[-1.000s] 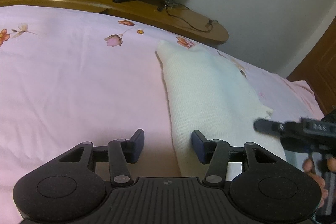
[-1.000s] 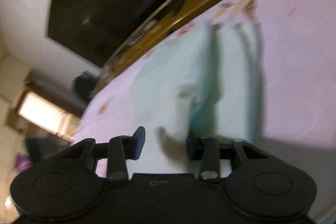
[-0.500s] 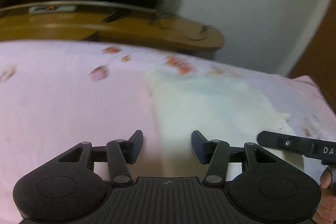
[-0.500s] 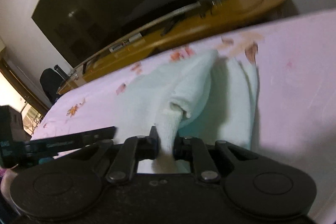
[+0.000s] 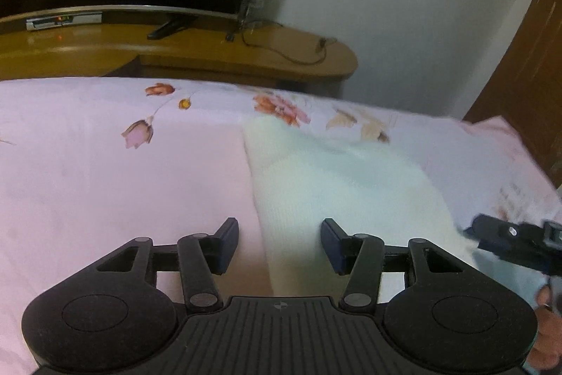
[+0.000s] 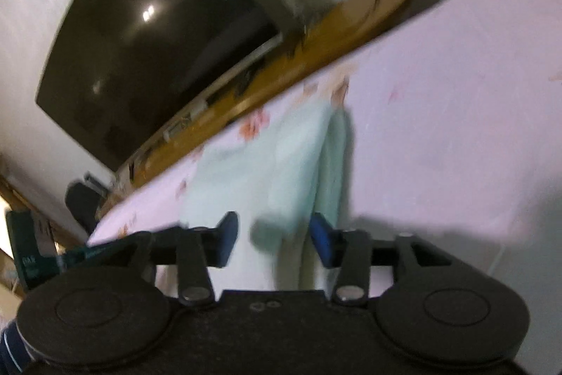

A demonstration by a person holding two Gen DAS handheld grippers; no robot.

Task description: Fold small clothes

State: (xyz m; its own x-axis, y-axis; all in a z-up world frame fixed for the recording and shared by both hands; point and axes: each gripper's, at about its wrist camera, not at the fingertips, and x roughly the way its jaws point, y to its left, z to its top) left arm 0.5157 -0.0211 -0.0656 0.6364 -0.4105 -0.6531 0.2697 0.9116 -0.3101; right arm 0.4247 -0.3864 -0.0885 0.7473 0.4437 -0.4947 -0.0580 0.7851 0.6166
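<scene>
The bed carries the white garment, lying partly folded lengthwise, a further fold apparently outstanding. Left gripper and right gripper hover above it, jaws spread, gripping nothing.

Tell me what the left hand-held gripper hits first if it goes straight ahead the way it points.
Most likely the white knit garment: the open left hand-held gripper straddles its left edge, where it lies on the pink floral sheet. Height above the cloth is unclear, so contact could come a little farther along.
</scene>
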